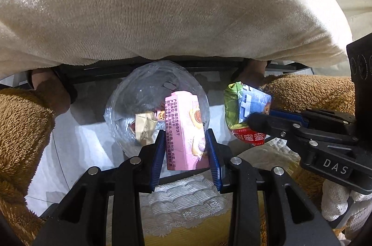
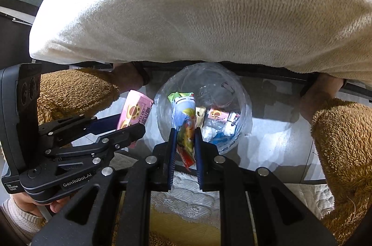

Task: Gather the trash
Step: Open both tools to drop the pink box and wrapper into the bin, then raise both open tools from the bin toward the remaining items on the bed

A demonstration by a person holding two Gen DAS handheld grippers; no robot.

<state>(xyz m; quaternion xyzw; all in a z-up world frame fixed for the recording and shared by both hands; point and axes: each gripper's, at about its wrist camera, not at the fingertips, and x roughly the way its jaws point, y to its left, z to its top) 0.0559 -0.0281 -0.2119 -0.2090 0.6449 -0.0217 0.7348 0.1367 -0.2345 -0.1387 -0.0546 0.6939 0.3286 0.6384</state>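
My left gripper [image 1: 185, 136] is shut on a pink snack wrapper [image 1: 184, 129] with printed text and holds it above a bin lined with a clear plastic bag [image 1: 130, 106]. My right gripper [image 2: 184, 136] is shut on a green, blue and red wrapper [image 2: 186, 127] over the same lined bin [image 2: 241, 104], which holds several wrappers. Each gripper shows in the other view: the right one [image 1: 252, 121] with its wrapper [image 1: 241, 111], the left one [image 2: 130, 127] with the pink wrapper [image 2: 134, 111].
A large cream plush belly [image 1: 174, 1] overhangs the bin, with brown plush legs [image 1: 21, 129] on both sides. A white lace cloth on a yellow surface [image 1: 186, 206] lies below the grippers. The floor [image 2: 274, 148] is pale and glossy.
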